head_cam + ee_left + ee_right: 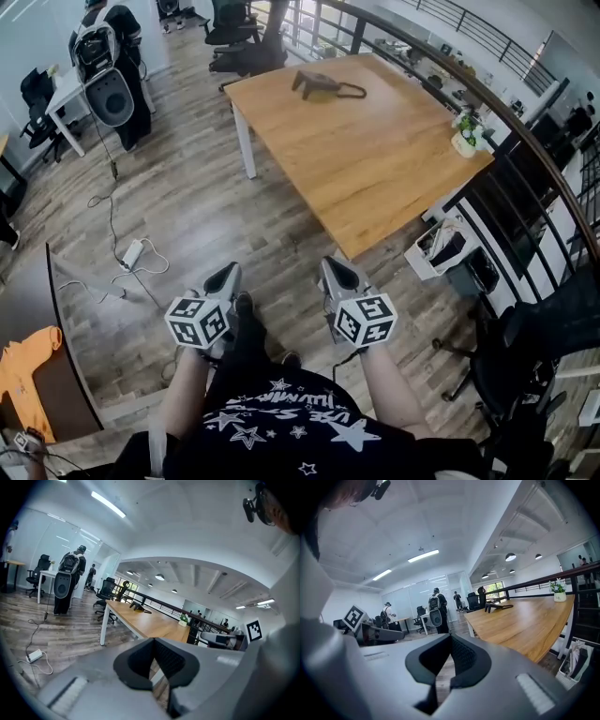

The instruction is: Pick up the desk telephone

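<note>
The dark desk telephone (323, 86) lies near the far end of the wooden table (375, 159), its cord looped beside it. It shows small and distant in the left gripper view (137, 606) and in the right gripper view (499, 605). My left gripper (223, 278) and right gripper (339, 275) are held close to my body over the plank floor, well short of the table. Both point toward the table. Each has its jaws shut with nothing between them (153, 640) (451, 637).
A small potted plant (464, 141) stands at the table's right edge. A power strip with cable (131, 253) lies on the floor to the left. A white crate (441, 248) and a black office chair (525, 356) sit by the railing on the right. A person with a backpack (103, 66) stands far left.
</note>
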`<state>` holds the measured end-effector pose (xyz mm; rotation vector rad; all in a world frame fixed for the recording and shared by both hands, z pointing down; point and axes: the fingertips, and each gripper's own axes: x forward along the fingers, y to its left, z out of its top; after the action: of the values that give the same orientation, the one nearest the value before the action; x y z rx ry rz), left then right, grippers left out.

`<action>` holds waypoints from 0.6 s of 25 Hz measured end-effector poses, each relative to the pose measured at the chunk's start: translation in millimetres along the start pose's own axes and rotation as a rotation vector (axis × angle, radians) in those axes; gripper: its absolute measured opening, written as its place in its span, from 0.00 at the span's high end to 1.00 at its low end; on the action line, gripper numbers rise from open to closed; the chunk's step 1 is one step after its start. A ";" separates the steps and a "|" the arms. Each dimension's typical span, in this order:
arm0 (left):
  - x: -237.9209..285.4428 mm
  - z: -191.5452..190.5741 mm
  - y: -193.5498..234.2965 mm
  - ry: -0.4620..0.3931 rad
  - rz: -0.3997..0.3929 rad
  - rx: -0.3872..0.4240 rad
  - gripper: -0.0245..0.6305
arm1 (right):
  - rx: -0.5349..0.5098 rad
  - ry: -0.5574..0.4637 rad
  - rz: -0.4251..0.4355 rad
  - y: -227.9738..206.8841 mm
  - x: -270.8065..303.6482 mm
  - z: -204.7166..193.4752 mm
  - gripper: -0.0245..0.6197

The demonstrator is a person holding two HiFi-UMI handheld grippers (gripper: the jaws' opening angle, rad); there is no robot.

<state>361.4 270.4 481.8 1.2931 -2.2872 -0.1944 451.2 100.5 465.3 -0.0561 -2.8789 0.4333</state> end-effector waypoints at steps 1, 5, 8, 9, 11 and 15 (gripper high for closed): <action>5.0 -0.5 2.4 0.005 -0.004 -0.003 0.96 | -0.003 0.007 -0.006 -3.2 3.0 -1.6 0.96; 25.0 0.5 10.5 0.038 -0.034 -0.008 0.96 | -0.003 0.030 -0.056 -17.5 16.0 0.0 0.96; 42.3 8.4 20.2 0.043 -0.054 0.002 0.96 | 0.000 0.036 -0.079 -27.7 34.2 3.6 0.96; 48.4 10.0 27.2 0.047 -0.054 -0.003 0.96 | 0.002 0.042 -0.084 -29.9 43.0 3.2 0.96; 60.8 10.9 44.0 0.062 -0.054 -0.026 0.96 | 0.005 0.061 -0.091 -32.9 63.0 0.5 0.96; 88.1 22.5 88.9 0.092 -0.045 -0.055 0.96 | 0.008 0.112 -0.099 -38.8 116.4 -3.3 0.96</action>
<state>245.4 242.1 525.3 1.2994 -2.1620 -0.2080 338.6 72.6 505.4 0.0613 -2.7552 0.4093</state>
